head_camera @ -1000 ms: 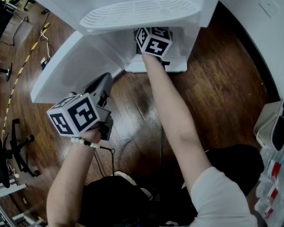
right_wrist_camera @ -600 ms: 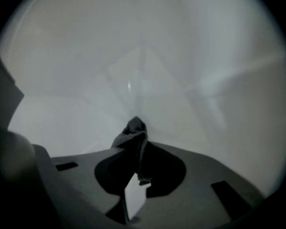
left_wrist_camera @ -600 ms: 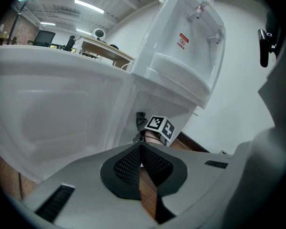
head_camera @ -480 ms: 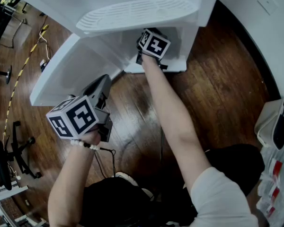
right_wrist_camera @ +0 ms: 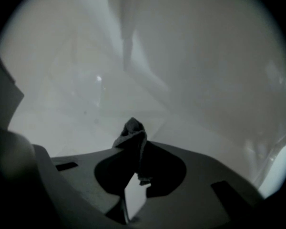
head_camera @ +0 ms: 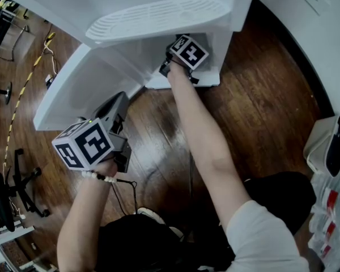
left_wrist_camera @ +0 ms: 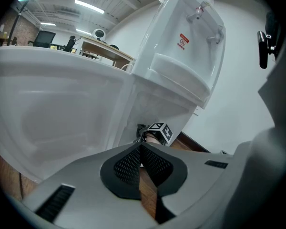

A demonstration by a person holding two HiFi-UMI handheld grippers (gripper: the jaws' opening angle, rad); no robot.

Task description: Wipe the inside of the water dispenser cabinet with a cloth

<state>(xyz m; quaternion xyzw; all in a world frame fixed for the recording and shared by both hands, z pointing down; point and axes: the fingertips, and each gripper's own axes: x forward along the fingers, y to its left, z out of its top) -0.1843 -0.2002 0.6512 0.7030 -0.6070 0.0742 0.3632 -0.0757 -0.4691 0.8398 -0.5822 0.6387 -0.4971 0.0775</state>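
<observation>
The white water dispenser [head_camera: 158,13] stands with its lower cabinet door [head_camera: 79,89] swung open to the left. My right gripper reaches into the cabinet; in the head view only its marker cube [head_camera: 188,51] shows at the opening. In the right gripper view the right gripper [right_wrist_camera: 136,144] is shut on a dark cloth [right_wrist_camera: 132,131], which stands up against the pale inner wall [right_wrist_camera: 190,80]. My left gripper [left_wrist_camera: 140,148] is shut with nothing in it. It hangs outside, in front of the door [left_wrist_camera: 52,113], and looks toward the right gripper's cube [left_wrist_camera: 162,131].
Dark wooden floor [head_camera: 266,106] surrounds the dispenser. A white bin with a dark lid [head_camera: 328,149] sits at the right, with packaged goods [head_camera: 328,208] below it. Cables [head_camera: 48,55] and an office chair base [head_camera: 22,180] lie at the left. The person's legs fill the bottom.
The right gripper's cube has shifted slightly right at the cabinet opening and turned. The left gripper has sunk a little toward the lower left and stays shut.
</observation>
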